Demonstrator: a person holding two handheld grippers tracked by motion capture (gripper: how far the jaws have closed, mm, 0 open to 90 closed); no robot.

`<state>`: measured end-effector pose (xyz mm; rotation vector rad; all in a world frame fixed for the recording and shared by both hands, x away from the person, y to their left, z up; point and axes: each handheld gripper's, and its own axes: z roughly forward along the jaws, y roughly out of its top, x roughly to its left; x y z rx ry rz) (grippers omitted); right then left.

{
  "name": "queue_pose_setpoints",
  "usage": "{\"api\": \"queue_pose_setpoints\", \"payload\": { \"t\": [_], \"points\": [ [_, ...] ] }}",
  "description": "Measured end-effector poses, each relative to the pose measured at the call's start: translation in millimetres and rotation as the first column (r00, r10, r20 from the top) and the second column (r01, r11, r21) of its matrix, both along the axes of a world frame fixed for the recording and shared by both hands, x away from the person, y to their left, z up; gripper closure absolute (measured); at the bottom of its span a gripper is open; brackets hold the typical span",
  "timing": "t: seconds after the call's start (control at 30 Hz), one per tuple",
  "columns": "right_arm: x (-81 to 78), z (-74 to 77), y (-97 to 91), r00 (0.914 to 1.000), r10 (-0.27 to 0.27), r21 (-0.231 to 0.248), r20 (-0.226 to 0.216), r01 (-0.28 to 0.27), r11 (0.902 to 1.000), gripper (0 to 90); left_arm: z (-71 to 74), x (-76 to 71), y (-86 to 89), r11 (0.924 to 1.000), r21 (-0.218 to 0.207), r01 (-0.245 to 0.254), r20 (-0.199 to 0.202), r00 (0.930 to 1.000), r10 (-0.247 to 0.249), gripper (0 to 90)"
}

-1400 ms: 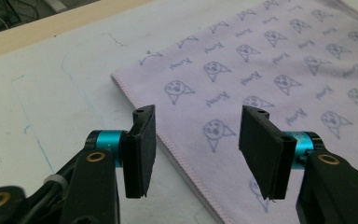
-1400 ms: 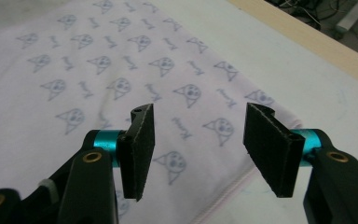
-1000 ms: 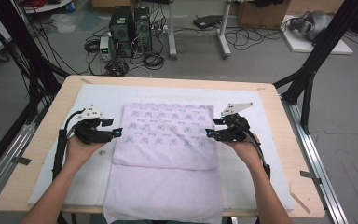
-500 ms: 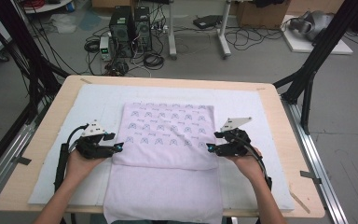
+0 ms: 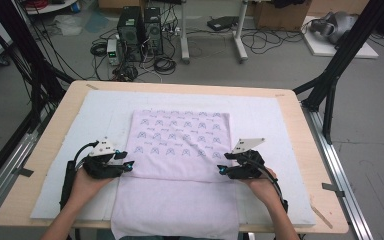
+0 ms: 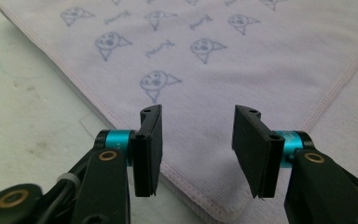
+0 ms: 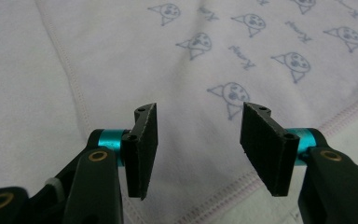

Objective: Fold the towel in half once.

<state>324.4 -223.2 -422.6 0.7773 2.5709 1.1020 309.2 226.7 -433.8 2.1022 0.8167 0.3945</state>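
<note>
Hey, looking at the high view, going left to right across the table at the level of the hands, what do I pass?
Bare wooden table edge → white padded mat → left claw → pale lilac printed cloth, folded over itself → right claw → white mat again → wooden edge.

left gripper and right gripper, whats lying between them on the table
In the high view, the folded pink towel spans the stretch between the left gripper and the right gripper, its printed upper layer over a plain lower one.
</note>
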Motion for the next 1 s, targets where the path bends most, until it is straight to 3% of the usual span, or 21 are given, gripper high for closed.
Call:
{"api": "queue_pose_setpoints", "payload": {
  "t": [0.13, 0.33, 0.4, 0.57, 1.0],
  "points": [
    [-0.7, -3.4, 4.2, 0.9999, 0.016, -0.005, -0.004, -0.016, 0.9999, 47.9, -7.9, -2.8, 0.3, 0.9999, 0.000, 0.016, -0.023, 0.9996, -0.016, 57.5],
    [-3.3, -17.6, 4.7, 0.9998, 0.010, -0.020, -0.018, -0.011, 0.9997, 50.3, -12.5, -3.5, 1.6, 0.9996, 0.000, 0.029, -0.024, 0.9993, -0.028, 62.7],
    [-3.6, -20.5, 2.9, 0.9997, 0.003, 0.005, -0.023, -0.003, 1.0000, 51.4, -13.1, -3.6, 1.6, 0.9996, -0.002, 0.027, -0.020, 0.9994, -0.027, 63.6],
    [-5.1, -20.1, 3.7, 0.9999, 0.005, -0.001, -0.015, -0.005, 1.0000, 55.0, -13.7, -5.3, 0.8, 0.9998, 0.004, 0.020, -0.007, 0.9998, -0.020, 63.8],
    [-7.0, -19.1, 5.5, 0.9990, 0.035, 0.002, -0.027, -0.035, 0.9994, 71.5, -13.4, -5.1, 1.6, 0.9997, 0.008, 0.024, -0.002, 0.9997, -0.024, 76.5]
  ]
}}
